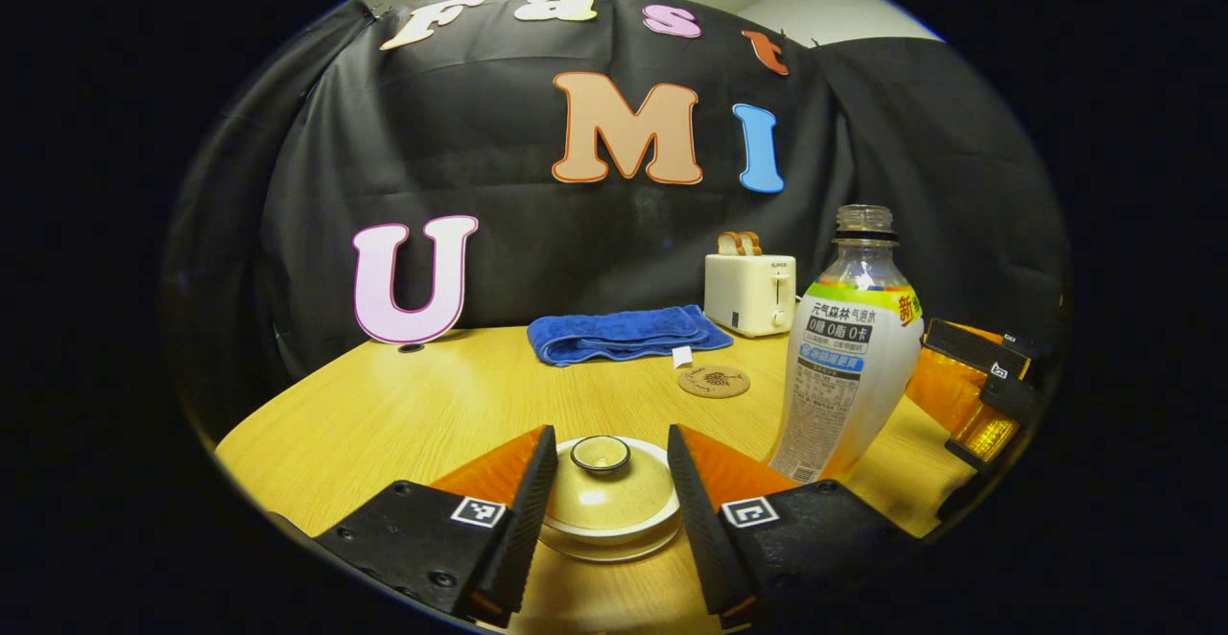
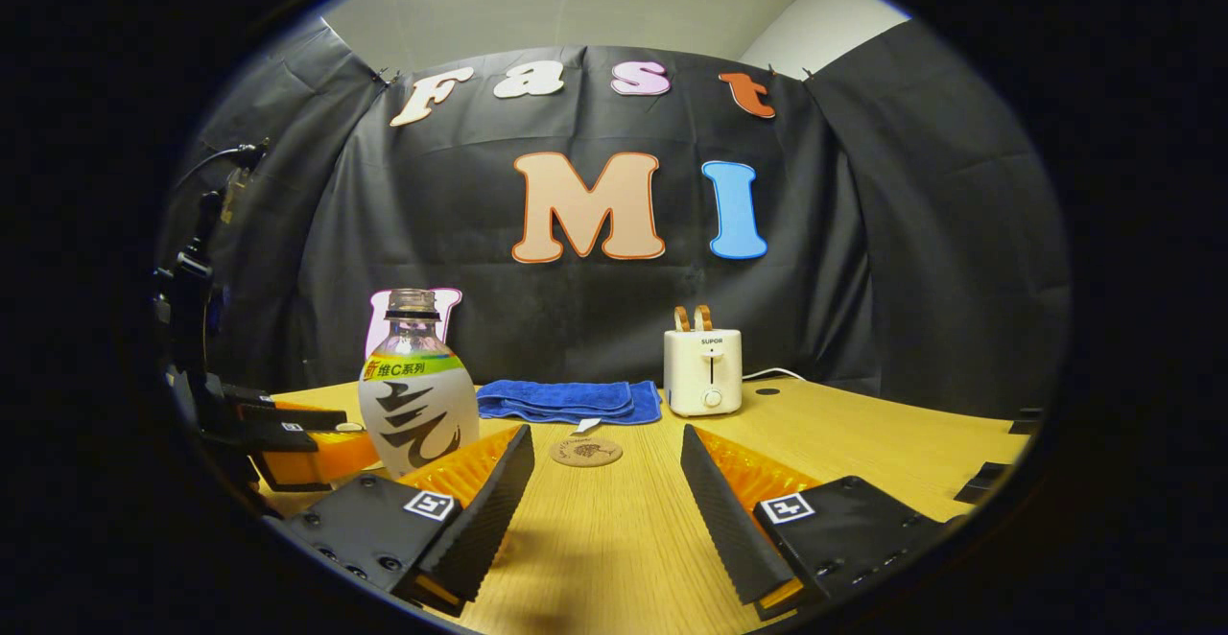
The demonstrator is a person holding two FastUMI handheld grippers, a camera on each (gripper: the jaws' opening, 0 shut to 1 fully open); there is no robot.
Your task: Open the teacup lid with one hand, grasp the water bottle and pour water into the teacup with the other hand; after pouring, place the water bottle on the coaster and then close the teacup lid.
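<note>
Glazed ceramic, smooth and rounded: teacup lid (image 1: 602,493) seated on the teacup (image 1: 614,541), low on the wooden worktop (image 1: 403,414), directly between the left gripper (image 1: 611,501) fingers. Left gripper spread wide, holding nothing, each finger just beside the lid rim, contact not certain from this angle. Small dark-rimmed knob (image 1: 601,454) on top, the likelier purchase point, sitting higher than the present finger line.

Risks, as a judgement only:
- Closing on the broad lid rim rather than the knob: slick glaze, shallow slope, likely to squirt out or tip the lid sideways.
- Squeezing off-centre: whole cup and saucer dragged or rocked on the worktop.
- Water bottle (image 1: 848,347) standing uncapped, upright, just to the right of the cup; a lid swung that way could knock it and spill.

Right gripper (image 2: 608,496) also wide open, empty, hovering over bare worktop with the water bottle (image 2: 417,388) off to its left, beyond its left finger, not between the fingers. Possible trouble there: a sideways approach brushing the bottle's bulging body before the fingers straddle it, toppling an open bottle. Other gripper close by on that side too, so crowding between the two quite plausible.

Coaster (image 2: 586,451) ahead, near the blue towel (image 2: 570,400) and toaster (image 2: 703,371), well apart from the cup; small target, so an off-centre landing possible later.
</note>
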